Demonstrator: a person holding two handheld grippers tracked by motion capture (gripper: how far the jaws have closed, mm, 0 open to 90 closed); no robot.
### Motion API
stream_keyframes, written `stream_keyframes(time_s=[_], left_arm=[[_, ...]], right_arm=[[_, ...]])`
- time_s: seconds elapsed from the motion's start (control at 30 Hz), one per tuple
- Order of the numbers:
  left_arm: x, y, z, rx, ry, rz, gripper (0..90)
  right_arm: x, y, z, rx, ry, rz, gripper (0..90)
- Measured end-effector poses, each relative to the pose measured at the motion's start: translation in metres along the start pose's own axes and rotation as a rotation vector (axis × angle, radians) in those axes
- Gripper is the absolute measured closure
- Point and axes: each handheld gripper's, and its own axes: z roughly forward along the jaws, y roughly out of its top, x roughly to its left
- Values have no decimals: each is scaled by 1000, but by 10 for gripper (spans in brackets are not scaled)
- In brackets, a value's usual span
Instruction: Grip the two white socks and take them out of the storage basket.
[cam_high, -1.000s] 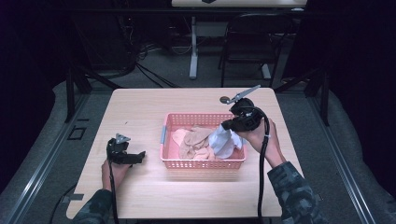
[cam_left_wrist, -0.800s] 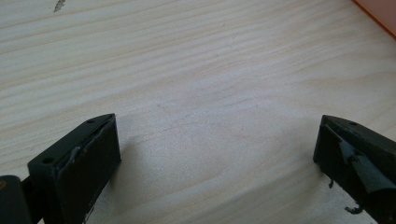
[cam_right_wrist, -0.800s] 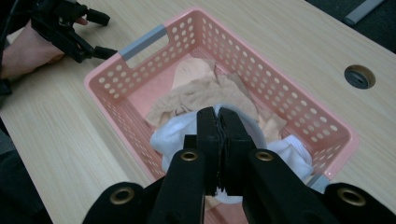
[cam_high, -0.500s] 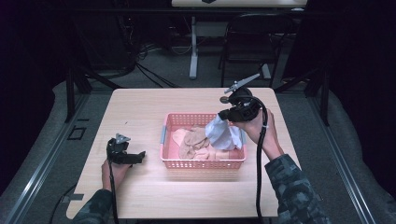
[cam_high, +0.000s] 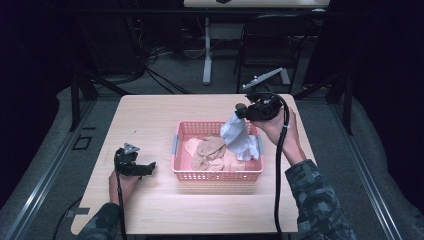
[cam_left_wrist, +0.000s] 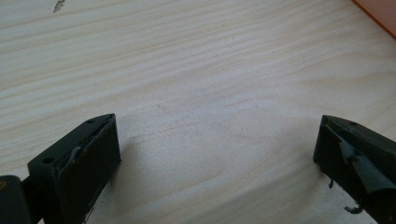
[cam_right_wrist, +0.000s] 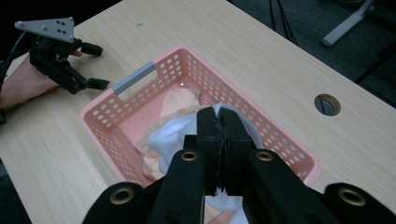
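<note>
Holding the right gripper (cam_high: 240, 111) above the far right corner of the pink basket (cam_high: 218, 176), you have its jaws clamped together on a white cloth (cam_high: 240, 139). The cloth hangs straight down from the jaw tips, its lower end draping inside the basket, against the right wall. Just left of it in the basket lie tan, beige garments (cam_high: 210, 152), bunched on the floor. Your left gripper (cam_high: 148, 168) rests on the wooden table (cam_high: 150, 115) to the left of the basket, near but not touching it, its jaws standing wide apart over bare wood with nothing between them.
</note>
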Motion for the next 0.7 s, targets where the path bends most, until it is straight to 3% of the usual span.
stream_keyframes(time_s=[0.4, 0.7], left_arm=[[0, 0, 0, 2, -1, 1, 4], [0, 0, 0, 1, -1, 1, 4]], right_arm=[[-9, 1, -12, -14, -32, 10, 880], [-22, -8, -36, -42, -66, 42, 880]])
